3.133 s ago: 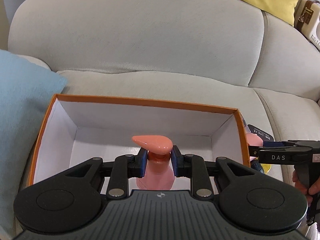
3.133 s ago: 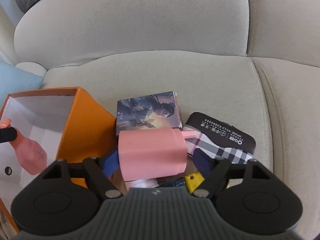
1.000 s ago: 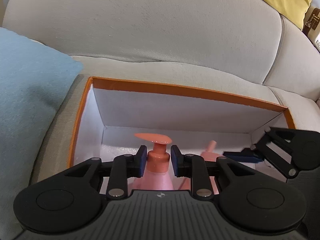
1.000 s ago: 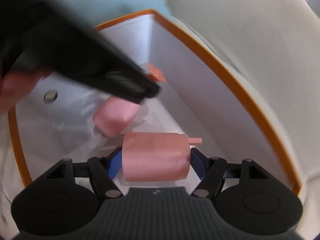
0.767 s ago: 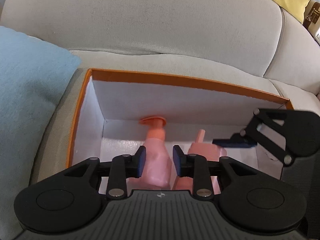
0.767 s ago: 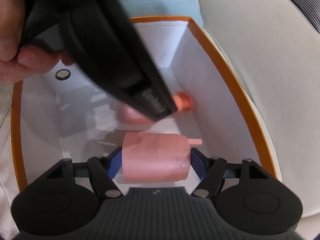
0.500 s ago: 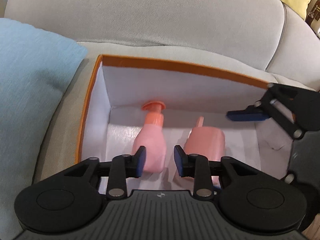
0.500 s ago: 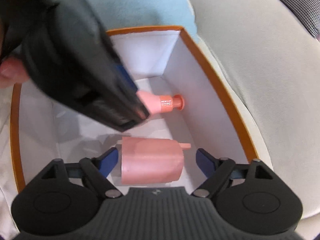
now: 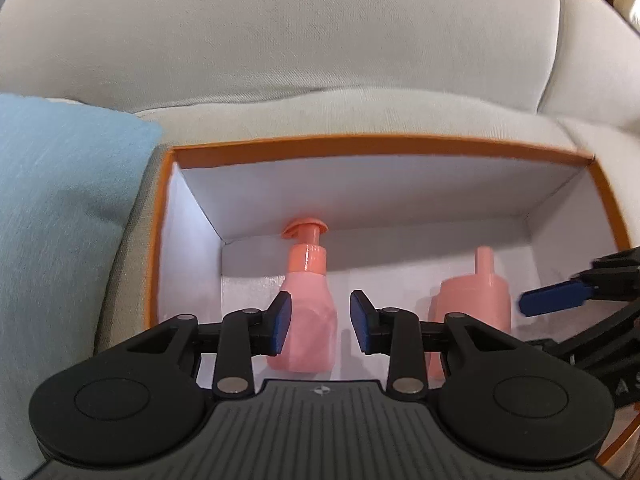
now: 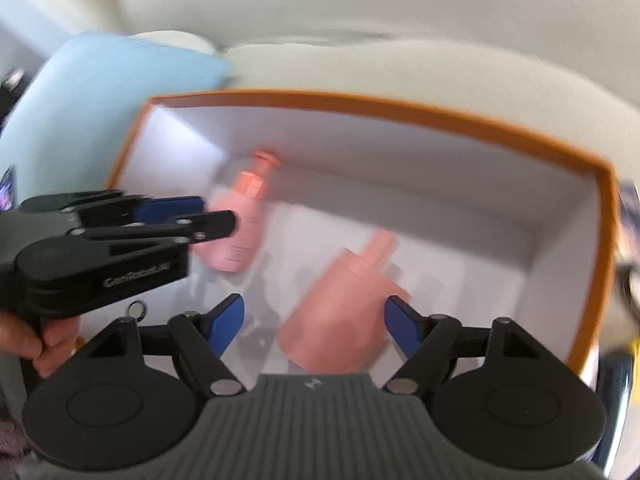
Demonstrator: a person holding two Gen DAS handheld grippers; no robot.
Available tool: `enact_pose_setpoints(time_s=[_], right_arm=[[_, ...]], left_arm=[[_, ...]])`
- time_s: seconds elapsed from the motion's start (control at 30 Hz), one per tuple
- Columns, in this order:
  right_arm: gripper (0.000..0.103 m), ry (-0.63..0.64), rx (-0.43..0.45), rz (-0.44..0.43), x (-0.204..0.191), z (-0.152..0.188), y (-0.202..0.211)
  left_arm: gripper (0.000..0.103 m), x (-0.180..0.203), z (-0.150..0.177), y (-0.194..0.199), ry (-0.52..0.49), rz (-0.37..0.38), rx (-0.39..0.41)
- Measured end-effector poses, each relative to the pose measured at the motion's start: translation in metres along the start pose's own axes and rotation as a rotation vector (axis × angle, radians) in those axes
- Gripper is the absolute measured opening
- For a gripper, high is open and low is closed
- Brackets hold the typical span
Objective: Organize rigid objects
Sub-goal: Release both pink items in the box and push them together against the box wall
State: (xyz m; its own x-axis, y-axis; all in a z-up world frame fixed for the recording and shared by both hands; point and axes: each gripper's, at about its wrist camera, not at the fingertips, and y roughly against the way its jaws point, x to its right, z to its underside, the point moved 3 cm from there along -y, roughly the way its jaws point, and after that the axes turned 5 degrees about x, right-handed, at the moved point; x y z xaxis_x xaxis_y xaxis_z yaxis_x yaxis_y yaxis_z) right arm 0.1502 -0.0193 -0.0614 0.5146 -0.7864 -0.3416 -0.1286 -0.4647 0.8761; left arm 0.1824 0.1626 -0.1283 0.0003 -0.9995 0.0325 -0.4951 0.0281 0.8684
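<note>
Both tools hang released over the orange-rimmed white cardboard box: the left tool above the pink plastic pump bottle, the right tool above the blurred salmon cylindrical bottle, apparently lying down. Either bottle could roll if a withdrawing finger clips it.

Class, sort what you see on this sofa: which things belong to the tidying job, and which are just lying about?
Part of the job:
pump bottle
pink container
orange box

Just lying about:
blue cushion
sofa
</note>
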Motion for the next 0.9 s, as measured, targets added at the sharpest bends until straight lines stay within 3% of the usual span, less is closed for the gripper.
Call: enact_pose_setpoints(time_s=[0.1, 0.23, 0.3, 0.37, 0.43, 0.7, 0.9], right_arm=[[0.079, -0.076, -0.030, 0.059, 0.012, 0.009, -0.006], [0.078, -0.157, -0.025, -0.003, 0.015, 0.008, -0.020], [0.067, -0.172, -0.030, -0.025, 0.007, -0.003, -0.037], [0.061, -0.182, -0.029, -0.050, 0.000, -0.007, -0.039], [0.060, -0.196, -0.034, -0.050, 0.003, -0.013, -0.046], [0.060, -0.175, 0.004, -0.076, -0.012, -0.029, -0.057], [0.059, -0.108, 0.010, -0.121, -0.023, -0.044, -0.064]], left_arm=[[0.040, 0.001, 0.004, 0.001, -0.010, 0.001, -0.004], [0.036, 0.003, 0.005, 0.001, -0.009, -0.020, 0.006], [0.029, 0.004, 0.005, 0.001, -0.013, -0.040, 0.010], [0.029, 0.000, 0.006, 0.002, 0.007, -0.027, 0.010], [0.026, -0.005, 0.008, 0.006, 0.031, -0.021, 0.012], [0.023, -0.013, 0.015, 0.039, 0.091, -0.006, -0.006], [0.023, -0.004, 0.028, 0.036, 0.121, 0.035, -0.057]])
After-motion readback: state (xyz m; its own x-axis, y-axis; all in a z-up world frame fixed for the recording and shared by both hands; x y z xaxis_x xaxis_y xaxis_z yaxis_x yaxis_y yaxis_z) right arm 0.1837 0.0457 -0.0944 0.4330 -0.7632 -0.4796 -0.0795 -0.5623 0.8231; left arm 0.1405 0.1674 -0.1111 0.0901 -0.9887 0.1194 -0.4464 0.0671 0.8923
